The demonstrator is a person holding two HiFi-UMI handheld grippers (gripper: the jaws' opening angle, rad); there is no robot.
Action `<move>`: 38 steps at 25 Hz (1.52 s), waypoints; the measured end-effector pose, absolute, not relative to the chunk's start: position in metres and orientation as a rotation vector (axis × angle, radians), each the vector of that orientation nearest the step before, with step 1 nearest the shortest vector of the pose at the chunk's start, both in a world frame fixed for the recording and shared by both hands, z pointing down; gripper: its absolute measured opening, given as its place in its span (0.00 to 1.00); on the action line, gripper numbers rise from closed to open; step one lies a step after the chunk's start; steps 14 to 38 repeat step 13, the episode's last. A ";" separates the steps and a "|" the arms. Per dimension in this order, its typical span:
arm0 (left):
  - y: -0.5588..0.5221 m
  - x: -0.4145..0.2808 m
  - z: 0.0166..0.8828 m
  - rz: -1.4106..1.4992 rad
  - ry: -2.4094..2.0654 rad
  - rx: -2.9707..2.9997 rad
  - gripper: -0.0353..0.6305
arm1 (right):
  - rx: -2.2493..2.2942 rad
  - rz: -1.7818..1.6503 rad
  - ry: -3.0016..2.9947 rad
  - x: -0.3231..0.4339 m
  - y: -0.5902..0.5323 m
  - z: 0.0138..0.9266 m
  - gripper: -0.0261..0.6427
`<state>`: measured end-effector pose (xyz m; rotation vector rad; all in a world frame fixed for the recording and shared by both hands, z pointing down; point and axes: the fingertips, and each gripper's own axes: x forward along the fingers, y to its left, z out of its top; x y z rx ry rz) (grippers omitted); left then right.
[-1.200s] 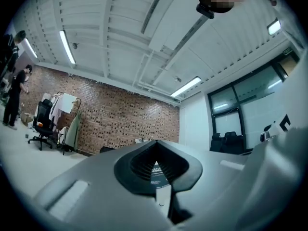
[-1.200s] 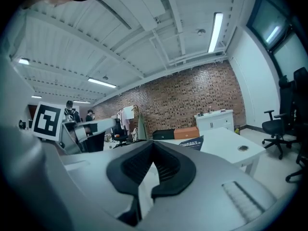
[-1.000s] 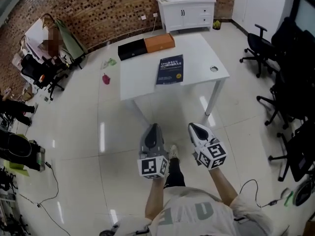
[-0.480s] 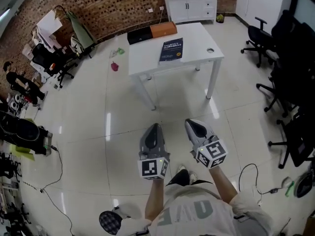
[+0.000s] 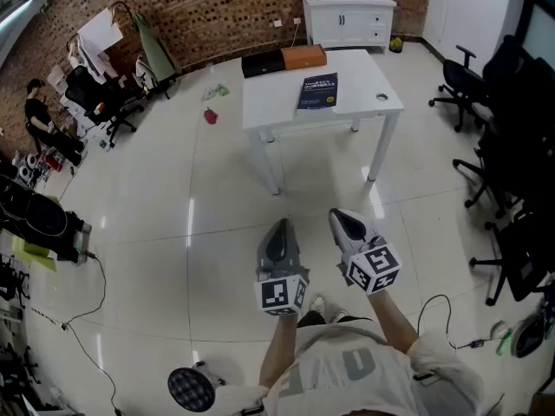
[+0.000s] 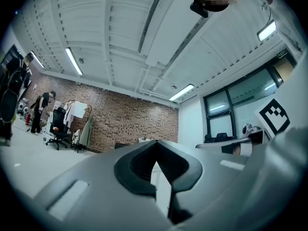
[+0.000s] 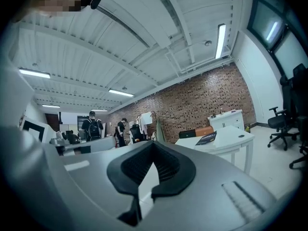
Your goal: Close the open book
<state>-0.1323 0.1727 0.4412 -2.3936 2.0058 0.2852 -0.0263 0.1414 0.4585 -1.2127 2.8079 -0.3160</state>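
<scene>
Book [image 5: 317,92] lies on white table [image 5: 277,107] (black box [image 5: 262,63], orange box [image 5: 303,57] behind), chairs [image 5: 453,89] nearby.

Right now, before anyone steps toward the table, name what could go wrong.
1. The dark blue book lies cover-up on the white table, seemingly already closed; handling it may reopen it.
2. A thin black cable loops across the glossy floor at the head view's lower right: a possible trip hazard.

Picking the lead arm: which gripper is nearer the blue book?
Right, marginally. In the head view right gripper sits below the book, slightly right of it; left gripper is further off, lower left. Both far short of the table.
</scene>
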 end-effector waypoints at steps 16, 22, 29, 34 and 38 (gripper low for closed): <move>0.221 -0.115 0.463 0.257 2.114 -2.356 0.08 | -1.307 -0.211 2.873 0.001 0.200 0.470 0.04; 0.221 -0.115 0.463 0.257 2.114 -2.356 0.08 | -1.307 -0.211 2.873 0.001 0.200 0.470 0.04; 0.221 -0.115 0.463 0.257 2.114 -2.356 0.08 | -1.307 -0.211 2.873 0.001 0.200 0.470 0.04; 0.221 -0.115 0.463 0.257 2.114 -2.356 0.08 | -1.307 -0.211 2.873 0.001 0.200 0.470 0.04; 0.221 -0.115 0.463 0.257 2.114 -2.356 0.08 | -1.307 -0.211 2.873 0.001 0.200 0.470 0.04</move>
